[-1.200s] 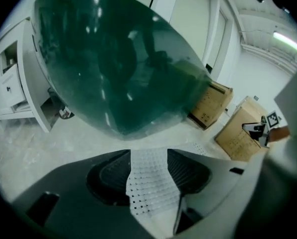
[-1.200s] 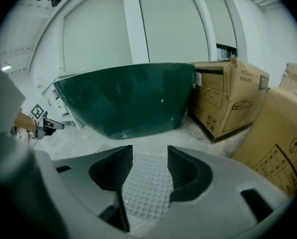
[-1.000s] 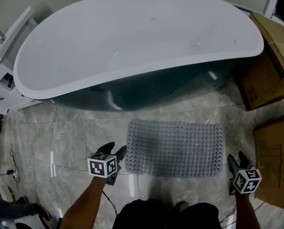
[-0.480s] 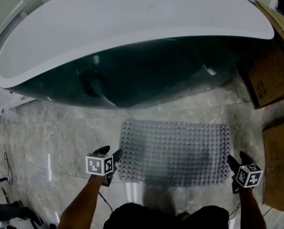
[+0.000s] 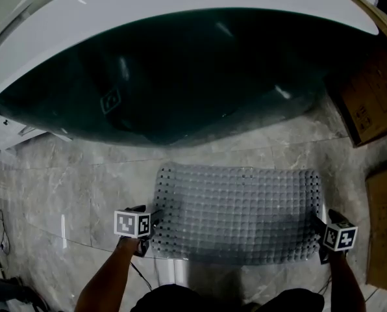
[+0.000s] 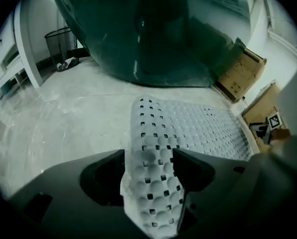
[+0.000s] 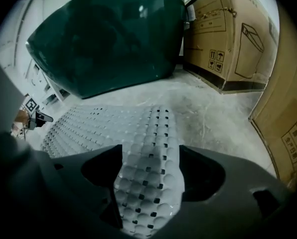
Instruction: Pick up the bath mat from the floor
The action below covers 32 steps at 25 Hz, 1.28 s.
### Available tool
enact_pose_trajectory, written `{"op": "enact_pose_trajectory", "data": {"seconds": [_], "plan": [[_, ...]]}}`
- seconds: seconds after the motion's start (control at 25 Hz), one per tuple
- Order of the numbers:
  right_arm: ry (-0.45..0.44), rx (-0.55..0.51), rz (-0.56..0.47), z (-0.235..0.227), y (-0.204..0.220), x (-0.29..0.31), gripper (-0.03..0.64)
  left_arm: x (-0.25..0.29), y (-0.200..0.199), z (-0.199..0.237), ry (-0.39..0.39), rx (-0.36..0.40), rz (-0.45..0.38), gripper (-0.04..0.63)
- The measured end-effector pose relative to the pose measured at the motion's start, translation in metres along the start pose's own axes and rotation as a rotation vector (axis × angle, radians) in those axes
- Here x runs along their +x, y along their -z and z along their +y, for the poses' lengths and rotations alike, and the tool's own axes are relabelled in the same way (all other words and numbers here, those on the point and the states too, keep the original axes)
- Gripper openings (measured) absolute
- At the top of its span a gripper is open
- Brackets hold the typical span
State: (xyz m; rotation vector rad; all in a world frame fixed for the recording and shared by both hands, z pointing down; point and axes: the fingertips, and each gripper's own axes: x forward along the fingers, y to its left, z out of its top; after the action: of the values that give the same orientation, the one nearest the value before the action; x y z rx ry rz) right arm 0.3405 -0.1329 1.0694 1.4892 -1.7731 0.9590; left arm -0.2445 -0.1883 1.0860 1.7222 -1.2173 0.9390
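The bath mat [image 5: 236,207] lies on the grey marble floor [image 5: 70,181], close in front of a big bathtub [image 5: 180,77] with a dark green shell and a white rim. The tub's side bulges over the floor just behind the mat's far edge. A cardboard box [image 5: 369,103] stands at the tub's right end, and a second box [image 5: 383,226] sits just right of the mat, close to the right claw [image 7: 151,153].

Each claw is at one short end of the mat, near the front corner. The left claw [image 6: 148,156] is opening, its jaws wide, with the mat's perforated end running up between them. The right claw is opening too, also wide, with the other end of the mat between its jaws.

Only the left gripper view shows a black wire bin [image 6: 61,46] and a white upright panel [image 6: 26,49] beyond the tub; what the bin holds cannot be made out. The right gripper view shows that the boxes are closed.
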Motion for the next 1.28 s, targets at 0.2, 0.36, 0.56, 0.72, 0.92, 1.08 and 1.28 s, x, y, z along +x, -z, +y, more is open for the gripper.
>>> {"op": "enact_pose_trajectory", "data": {"seconds": [0.2,0.36,0.56,0.72,0.92,1.08,1.28], "plan": [[-0.015,0.01,0.017,-0.004,0.012,0.024,0.368,0.02,0.012,0.008,0.013,-0.022,0.02,0.281],[-0.01,0.041,0.039,-0.01,0.027,0.042,0.383,0.034,0.018,0.011,0.02,-0.022,0.038,0.287],[0.027,0.034,0.043,-0.017,0.033,0.052,0.397,0.038,0.018,0.015,0.014,-0.001,0.035,0.29],[0.052,0.029,0.043,-0.019,0.035,0.053,0.393,0.04,0.018,0.015,-0.055,0.053,0.04,0.29],[0.071,0.021,0.057,-0.019,0.038,0.052,0.336,0.04,0.019,0.008,-0.066,0.082,0.026,0.25],[0.043,0.012,0.064,-0.004,0.036,0.053,0.223,0.04,0.019,-0.007,-0.032,0.106,0.016,0.133],[0.017,-0.075,0.057,0.014,0.031,0.051,0.105,0.039,0.018,-0.016,0.007,0.136,-0.005,0.074]]}}
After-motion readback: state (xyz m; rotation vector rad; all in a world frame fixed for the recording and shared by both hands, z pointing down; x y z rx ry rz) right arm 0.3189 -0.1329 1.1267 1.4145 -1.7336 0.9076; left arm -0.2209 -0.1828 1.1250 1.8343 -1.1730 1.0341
